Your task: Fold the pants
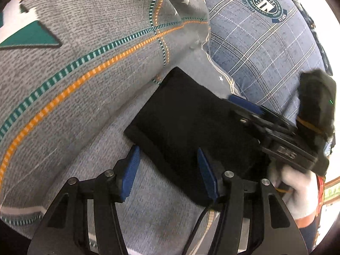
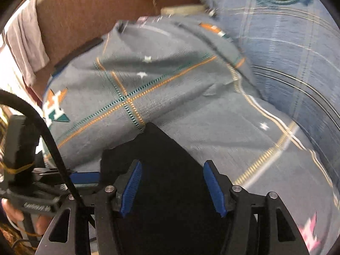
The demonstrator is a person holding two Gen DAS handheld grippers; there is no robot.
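Observation:
The black pants [image 1: 187, 123] lie folded into a compact rectangle on the grey patterned bedspread [image 1: 85, 74]. My left gripper [image 1: 167, 170] is open, its blue pads on either side of the near corner of the pants, holding nothing. My right gripper [image 1: 244, 104] reaches over the pants from the right in the left wrist view. In the right wrist view the right gripper [image 2: 172, 188] is open above the black pants [image 2: 165, 170], holding nothing. The left gripper [image 2: 85, 178] shows at the left there.
A blue plaid pillow [image 1: 265, 38] with a round crest lies at the far right, also in the right wrist view [image 2: 286, 42]. A brown headboard [image 2: 95, 10] stands behind the bed. A black cable [image 2: 42, 123] hangs at the left.

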